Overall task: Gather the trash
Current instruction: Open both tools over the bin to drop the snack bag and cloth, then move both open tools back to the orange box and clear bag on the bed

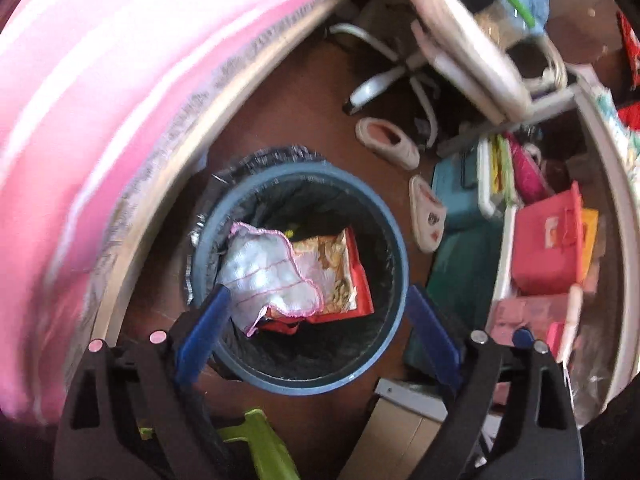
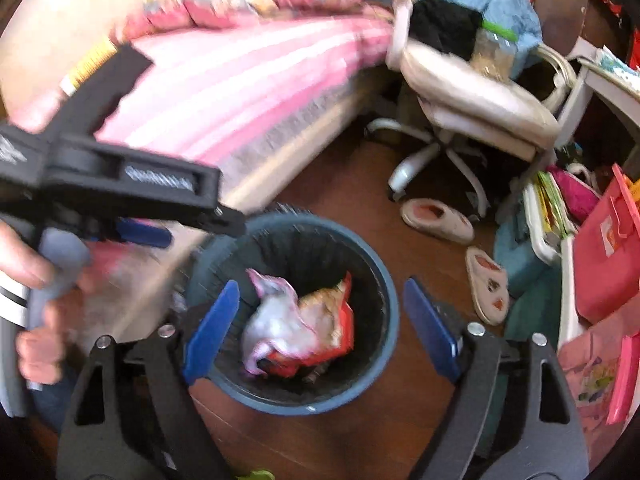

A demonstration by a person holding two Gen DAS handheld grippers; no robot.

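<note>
With both claws gaping empty over it, left claw point(image 1: 316, 312) and right claw point(image 2: 320, 328): bin point(image 1: 394, 224) on floor beside bed edge, holding cloth point(image 1: 264, 268) atop snack wrapper point(image 1: 340, 264); drop looks done, further trash unclear.
</note>
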